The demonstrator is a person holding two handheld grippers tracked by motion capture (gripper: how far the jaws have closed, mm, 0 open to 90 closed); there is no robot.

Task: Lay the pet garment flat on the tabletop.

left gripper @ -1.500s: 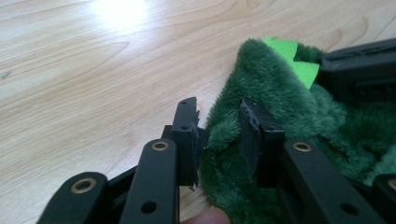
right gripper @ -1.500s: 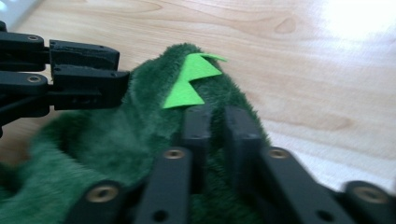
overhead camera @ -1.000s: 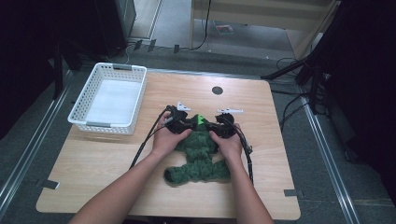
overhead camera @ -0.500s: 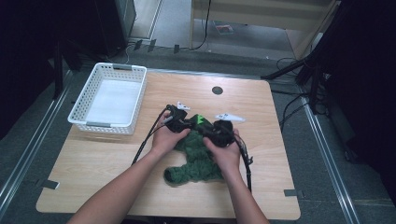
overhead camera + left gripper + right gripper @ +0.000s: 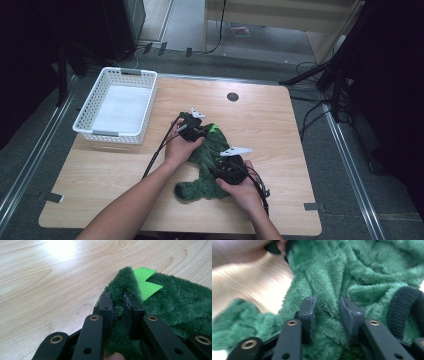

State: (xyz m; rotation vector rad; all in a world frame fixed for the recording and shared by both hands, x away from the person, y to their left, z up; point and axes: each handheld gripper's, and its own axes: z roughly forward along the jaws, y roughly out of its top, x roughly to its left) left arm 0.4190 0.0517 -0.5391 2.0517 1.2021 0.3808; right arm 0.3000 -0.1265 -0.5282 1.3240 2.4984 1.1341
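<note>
A fuzzy dark green garment (image 5: 202,167) lies crumpled on the wooden table (image 5: 265,125), with a light green felt spike (image 5: 214,129) at its far edge. My left gripper (image 5: 192,131) is at that far edge, shut on a fold of the plush (image 5: 125,280) right beside the felt spike (image 5: 146,283). My right gripper (image 5: 227,170) rests on the garment's near right part. Its jaws hold a thick ridge of green plush (image 5: 327,290) between them, with a black ribbed cuff (image 5: 402,307) just to the right. The left hand shows at the top of the right gripper view.
A white plastic basket (image 5: 116,135) with a white liner stands at the table's left. A small black disc (image 5: 232,96) sits in the tabletop at the far middle. Cables trail from both grippers toward the near edge. Bare wood lies right of the garment.
My right gripper has come from the garment's far right corner back toward the near side and slightly left. The garment looks more bunched. The left gripper has stayed near the felt spike.
</note>
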